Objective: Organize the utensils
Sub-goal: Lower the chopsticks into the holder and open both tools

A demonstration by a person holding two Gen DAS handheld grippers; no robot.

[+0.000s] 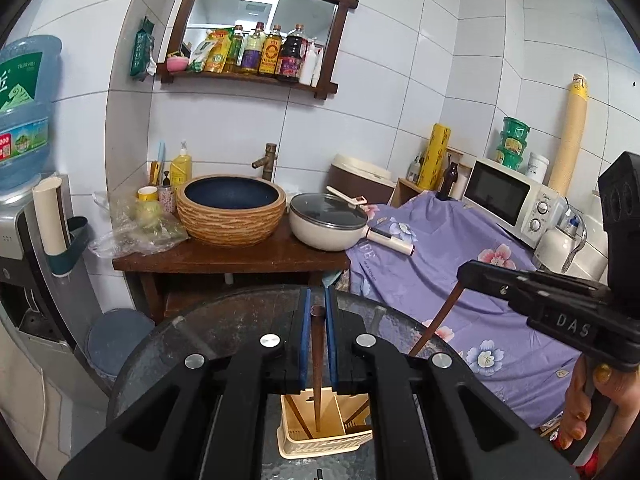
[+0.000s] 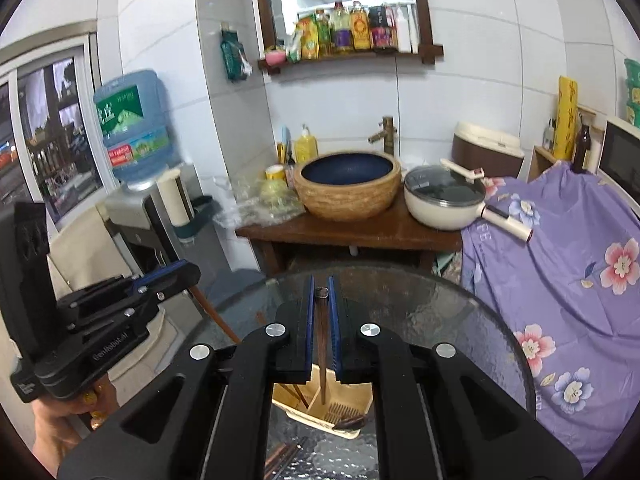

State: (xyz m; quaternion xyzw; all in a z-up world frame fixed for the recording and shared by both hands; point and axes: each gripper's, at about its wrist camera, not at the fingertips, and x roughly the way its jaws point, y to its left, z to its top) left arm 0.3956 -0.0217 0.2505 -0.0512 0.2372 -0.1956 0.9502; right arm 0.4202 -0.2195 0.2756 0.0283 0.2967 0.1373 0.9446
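Fingers (image 1: 306, 336) of both grippers each clamping a brown chopstick (image 1: 318, 368), tips inside beige utensil caddy (image 1: 320, 440)

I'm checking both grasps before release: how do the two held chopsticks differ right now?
The dark brown wooden chopstick in the left hand-held gripper already has its lower end inside the beige plastic utensil caddy, in a compartment with other chopsticks. The brown wooden chopstick in the right hand-held gripper enters a neighbouring compartment; from the left wrist view it leans, while the left one looks near upright. Both are clamped near the top end between blue pads.
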